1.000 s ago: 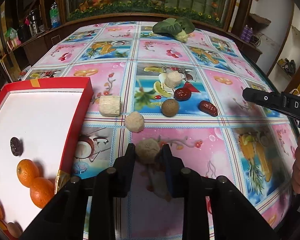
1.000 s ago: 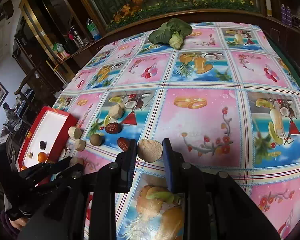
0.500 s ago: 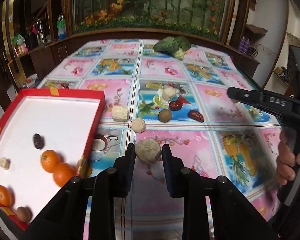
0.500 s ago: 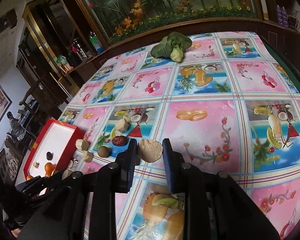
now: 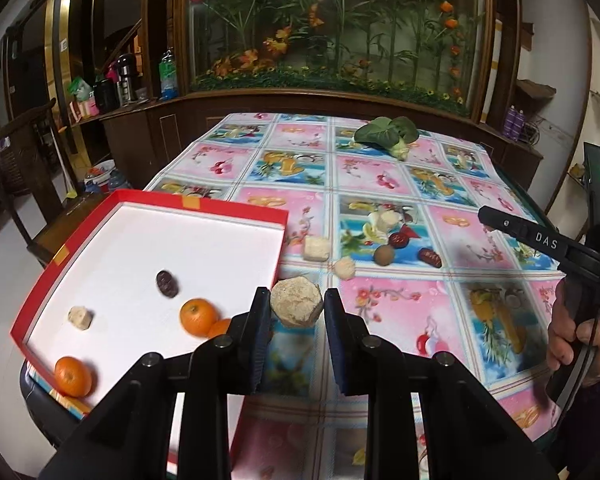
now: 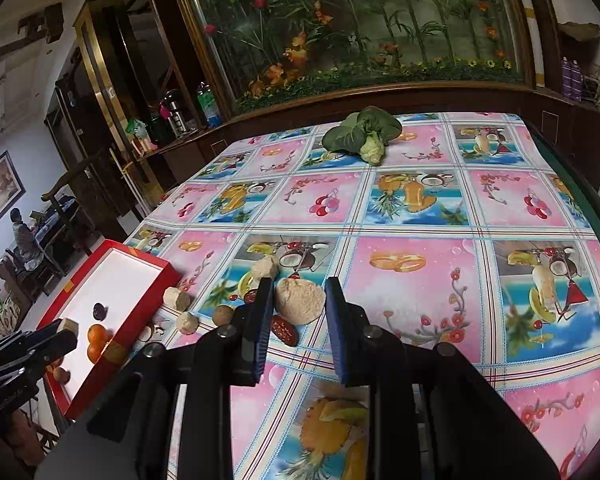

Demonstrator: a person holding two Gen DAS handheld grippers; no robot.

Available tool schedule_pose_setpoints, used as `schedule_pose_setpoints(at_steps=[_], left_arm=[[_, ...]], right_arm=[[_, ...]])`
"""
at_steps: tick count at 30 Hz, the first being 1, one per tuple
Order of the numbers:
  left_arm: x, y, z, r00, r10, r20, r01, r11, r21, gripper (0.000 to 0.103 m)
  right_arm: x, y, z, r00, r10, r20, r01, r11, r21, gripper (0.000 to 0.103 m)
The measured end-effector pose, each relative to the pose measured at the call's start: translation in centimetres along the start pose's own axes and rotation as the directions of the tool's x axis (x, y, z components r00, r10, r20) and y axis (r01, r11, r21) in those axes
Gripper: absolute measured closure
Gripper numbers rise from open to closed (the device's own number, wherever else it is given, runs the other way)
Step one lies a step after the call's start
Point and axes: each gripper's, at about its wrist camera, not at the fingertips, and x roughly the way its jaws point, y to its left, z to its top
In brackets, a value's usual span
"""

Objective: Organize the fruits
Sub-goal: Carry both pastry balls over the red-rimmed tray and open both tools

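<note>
A pale, bumpy lump [image 5: 296, 306] was pinched tight between the left gripper [image 5: 297, 312] fingers, above the table beside the red box [image 5: 204, 209]. Another pale lump [image 6: 300, 301] was squeezed in the right gripper [image 6: 299, 304], held over the flowery tablecloth [image 6: 412, 208].

My left gripper [image 5: 297, 332] is matte black plastic with dark blue pads on its fingers [image 5: 260, 332] and round silver screws. The right gripper [image 5: 540, 242] carries white "DAS" lettering, a green light and a black cable, gripped by my bare-skinned right hand [image 5: 580, 344] in a dark sleeve.
</note>
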Motion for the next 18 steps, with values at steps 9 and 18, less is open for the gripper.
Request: schedule_pose_setpoints(at_steps=[9,18], left_arm=[[-0.8,1.9,-1.1,1.0,0.012,-0.011,-0.013,0.999,-0.029,0.077],[-0.4,2.0,-2.3,0.999,0.001,-0.04,-0.002,1.0,-0.03,0.077]], right_arm=[[0.8,-0.1,-0.5,0.999,-0.046,-0.013,0.046,0.999,-0.015,0.076],[1.5,-0.5,-0.8,0.996,-0.088,-0.026,0.088,0.996,-0.008,0.076]])
